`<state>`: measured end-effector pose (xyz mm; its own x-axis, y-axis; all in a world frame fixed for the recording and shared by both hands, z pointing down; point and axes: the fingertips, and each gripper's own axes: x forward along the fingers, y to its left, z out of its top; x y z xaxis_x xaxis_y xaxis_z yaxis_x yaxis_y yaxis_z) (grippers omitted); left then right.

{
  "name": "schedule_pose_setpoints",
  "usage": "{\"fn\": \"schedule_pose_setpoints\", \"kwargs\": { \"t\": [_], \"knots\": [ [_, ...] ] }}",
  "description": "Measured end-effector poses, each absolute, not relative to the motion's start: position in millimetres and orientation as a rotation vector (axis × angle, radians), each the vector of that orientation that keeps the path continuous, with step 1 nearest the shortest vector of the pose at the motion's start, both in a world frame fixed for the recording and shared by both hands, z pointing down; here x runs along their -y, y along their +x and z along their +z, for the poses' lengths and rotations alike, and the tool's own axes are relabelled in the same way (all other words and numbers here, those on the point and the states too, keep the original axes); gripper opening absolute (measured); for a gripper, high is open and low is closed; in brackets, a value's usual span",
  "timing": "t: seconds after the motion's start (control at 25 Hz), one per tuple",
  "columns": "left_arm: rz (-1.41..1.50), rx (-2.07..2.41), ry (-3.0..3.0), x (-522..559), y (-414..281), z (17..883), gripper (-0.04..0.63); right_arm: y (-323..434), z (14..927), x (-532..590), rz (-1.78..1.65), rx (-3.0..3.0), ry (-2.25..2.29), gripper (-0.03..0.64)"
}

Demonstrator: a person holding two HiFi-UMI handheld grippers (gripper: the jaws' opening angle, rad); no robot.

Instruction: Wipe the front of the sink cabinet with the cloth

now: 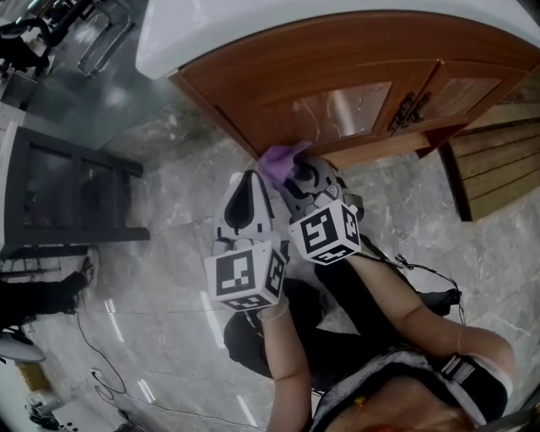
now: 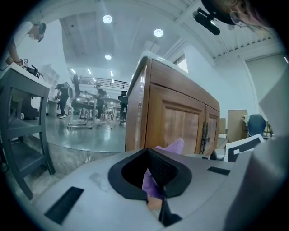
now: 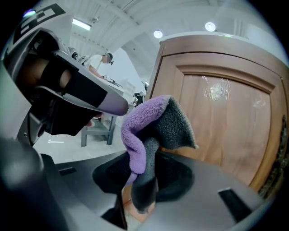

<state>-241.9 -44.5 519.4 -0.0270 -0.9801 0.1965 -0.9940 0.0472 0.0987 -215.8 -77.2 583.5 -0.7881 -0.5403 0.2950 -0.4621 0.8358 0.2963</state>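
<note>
The wooden sink cabinet (image 1: 337, 76) fills the top of the head view, under a white counter (image 1: 253, 25). My right gripper (image 1: 297, 169) is shut on a purple and grey cloth (image 1: 283, 157), which is bunched up close to the cabinet's lower left corner. In the right gripper view the cloth (image 3: 144, 122) stands up from the jaws (image 3: 142, 180), with the door panel (image 3: 226, 113) just beyond. My left gripper (image 1: 247, 181) hangs beside it on the left, shut and holding nothing. From the left gripper view (image 2: 151, 180) the cloth (image 2: 174, 145) peeks past the pads before the cabinet (image 2: 176, 117).
A dark metal rack (image 1: 67, 194) stands on the marble floor to the left. Wooden slats (image 1: 494, 164) lie right of the cabinet. Dark metal handles (image 1: 409, 110) sit where the two doors meet. A cable (image 1: 413, 270) trails by the person's legs.
</note>
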Motion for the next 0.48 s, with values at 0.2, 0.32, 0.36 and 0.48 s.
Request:
{"fn": "schedule_pose_setpoints", "kwargs": {
  "t": [0.2,0.32,0.36,0.48],
  "knots": [
    [0.096,2.109,2.028,46.3,-239.8,522.1,0.006,-215.3,583.7,78.7,-0.314,2.642,0.766,0.184],
    [0.1,2.106,2.033,47.4,-237.5,522.0,0.006,-213.0,584.0,80.9,-0.33,2.63,0.782,0.184],
    [0.102,2.105,2.034,47.4,-237.3,522.2,0.006,-212.0,584.3,81.8,-0.337,2.624,0.787,0.184],
    [0.109,2.102,2.034,47.6,-236.4,523.8,0.006,-207.5,586.7,84.8,-0.334,2.614,0.796,0.186]
  ]
}}
